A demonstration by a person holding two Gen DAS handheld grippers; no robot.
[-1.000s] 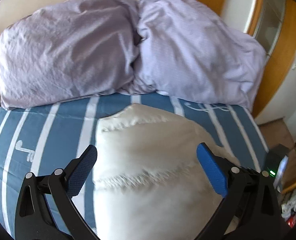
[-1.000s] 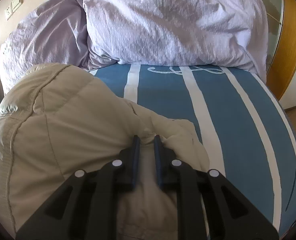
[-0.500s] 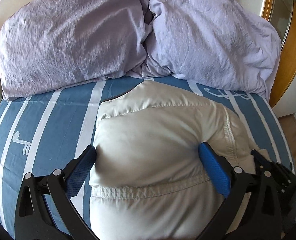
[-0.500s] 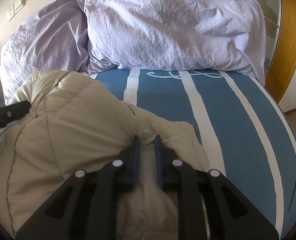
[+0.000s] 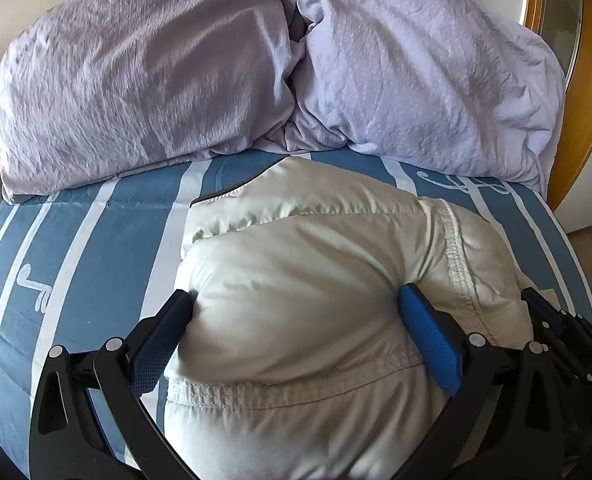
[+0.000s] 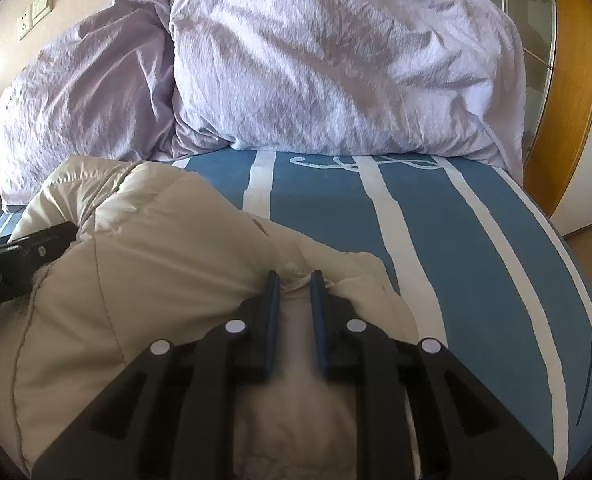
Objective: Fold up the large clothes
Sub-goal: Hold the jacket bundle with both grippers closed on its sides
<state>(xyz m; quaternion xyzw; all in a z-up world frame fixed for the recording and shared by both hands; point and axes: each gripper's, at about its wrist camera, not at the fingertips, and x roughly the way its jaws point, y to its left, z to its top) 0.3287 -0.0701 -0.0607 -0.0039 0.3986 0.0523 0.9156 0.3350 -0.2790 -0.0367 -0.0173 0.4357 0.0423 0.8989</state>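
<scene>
Left gripper [image 5: 296, 312] dropped onto the puffy cream jacket [image 5: 304, 280] since a second ago; my right gripper [image 6: 295, 280] held position. Left jaws are spread wide, straddling the padded bulk, blue pads [image 5: 428, 332] pressed into its sides. Right jaws are nearly together, pinching a jacket fold. Jacket lies on the blue striped bed [image 6: 456, 240], just below the lilac pillows [image 5: 396, 60].

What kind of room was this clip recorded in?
Most likely a bedroom. A bed with a blue-and-white striped sheet fills both views, two lilac pillows rest at its head, and a puffy beige jacket lies on it for folding.
</scene>
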